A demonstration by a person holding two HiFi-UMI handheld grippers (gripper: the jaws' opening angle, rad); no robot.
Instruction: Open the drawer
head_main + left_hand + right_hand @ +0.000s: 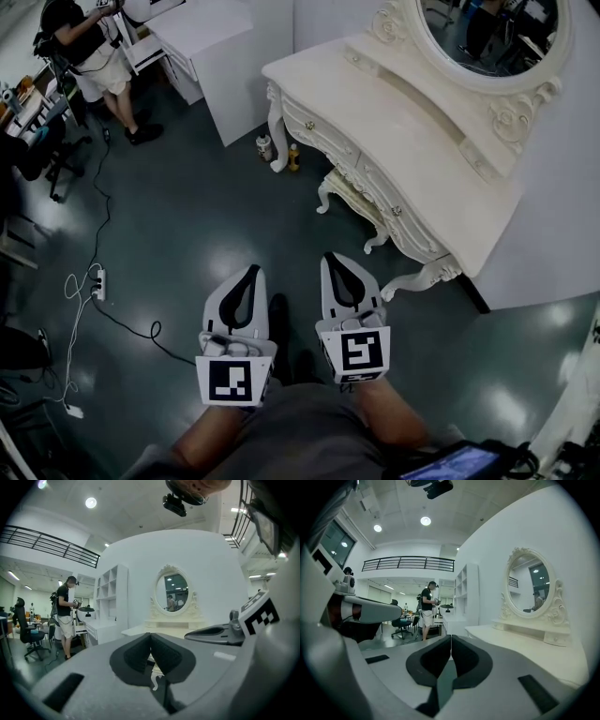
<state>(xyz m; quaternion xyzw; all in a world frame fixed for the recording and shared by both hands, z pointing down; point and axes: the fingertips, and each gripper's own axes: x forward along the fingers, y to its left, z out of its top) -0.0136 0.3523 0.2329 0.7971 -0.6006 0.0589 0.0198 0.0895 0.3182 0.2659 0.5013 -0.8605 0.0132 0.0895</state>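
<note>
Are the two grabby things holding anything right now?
No, nothing is held. The left hand-held gripper and the right hand-held gripper are both shut, with nothing between their jaws. The dressing table stands ahead, untouched.

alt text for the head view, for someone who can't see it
Seen from above, the left gripper and right gripper, both shut and empty, are held side by side over a dark floor, near a white dressing table with an oval mirror but not touching it. A person stands far off at upper left.
</note>
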